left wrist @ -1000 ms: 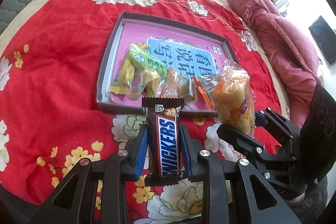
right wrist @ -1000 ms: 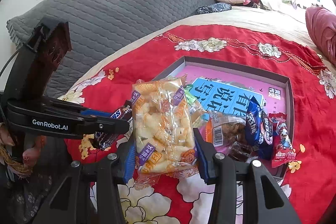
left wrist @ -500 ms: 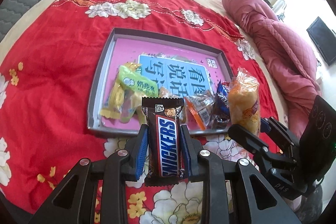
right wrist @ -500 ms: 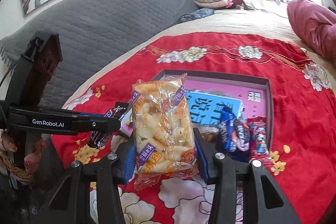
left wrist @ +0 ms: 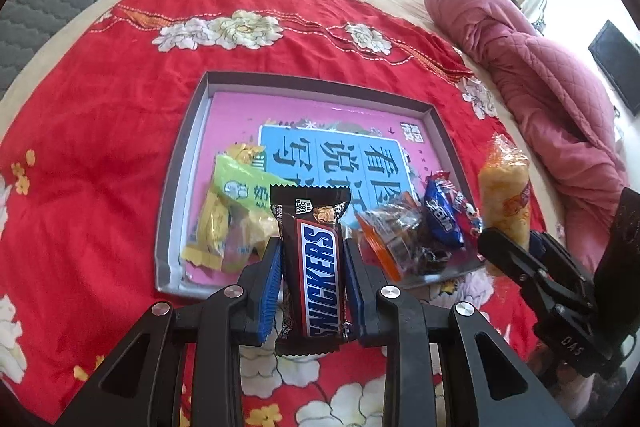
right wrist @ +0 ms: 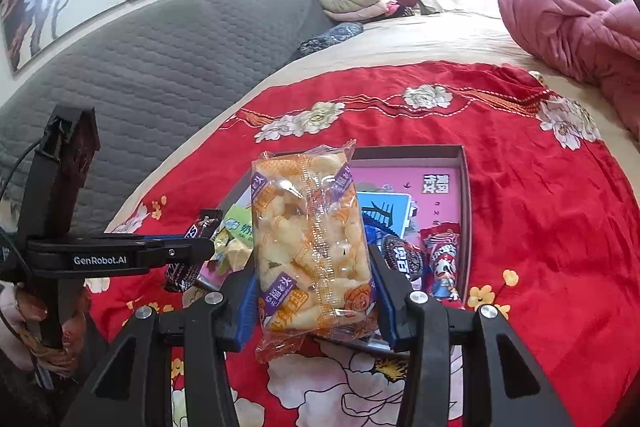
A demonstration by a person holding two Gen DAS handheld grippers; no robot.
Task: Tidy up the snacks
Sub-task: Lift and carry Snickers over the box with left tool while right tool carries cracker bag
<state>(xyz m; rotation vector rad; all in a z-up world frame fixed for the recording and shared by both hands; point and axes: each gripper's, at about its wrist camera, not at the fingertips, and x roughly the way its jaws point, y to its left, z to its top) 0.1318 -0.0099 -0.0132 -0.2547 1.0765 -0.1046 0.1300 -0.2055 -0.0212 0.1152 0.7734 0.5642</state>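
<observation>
Setting: a bed under a red floral bedspread (left wrist: 100, 155), with a shallow grey tray (left wrist: 176, 195) lying on it; the tray floor is lined with a pink and blue printed sheet.
Left claw (left wrist: 312, 279): pinching a Snickers bar (left wrist: 318, 267) across its width between blue pads, wrapper upright, its top end over the tray's near rim.
Right claw (right wrist: 314, 287): pinching a clear bag of puffed snacks (right wrist: 312, 239) by its lower half; the bag stands tall, printed in orange and purple, pale pieces visible inside.
Done, as judged: several snacks already lie along the tray's near edge, namely a green and yellow packet cluster (left wrist: 232, 211), an orange-trimmed clear packet (left wrist: 396, 235) and a blue biscuit pack (left wrist: 440, 219).
Left, as judged: both held items are above the bed and not yet set down; the far half of the tray is bare.
Placement outlook: the bar is stiff and slim and should drop in cleanly; the bag is bulky and light, and may tip over the packets already there.
Surroundings: a pink quilt (left wrist: 540, 67) lies at the bed's far side.
</observation>
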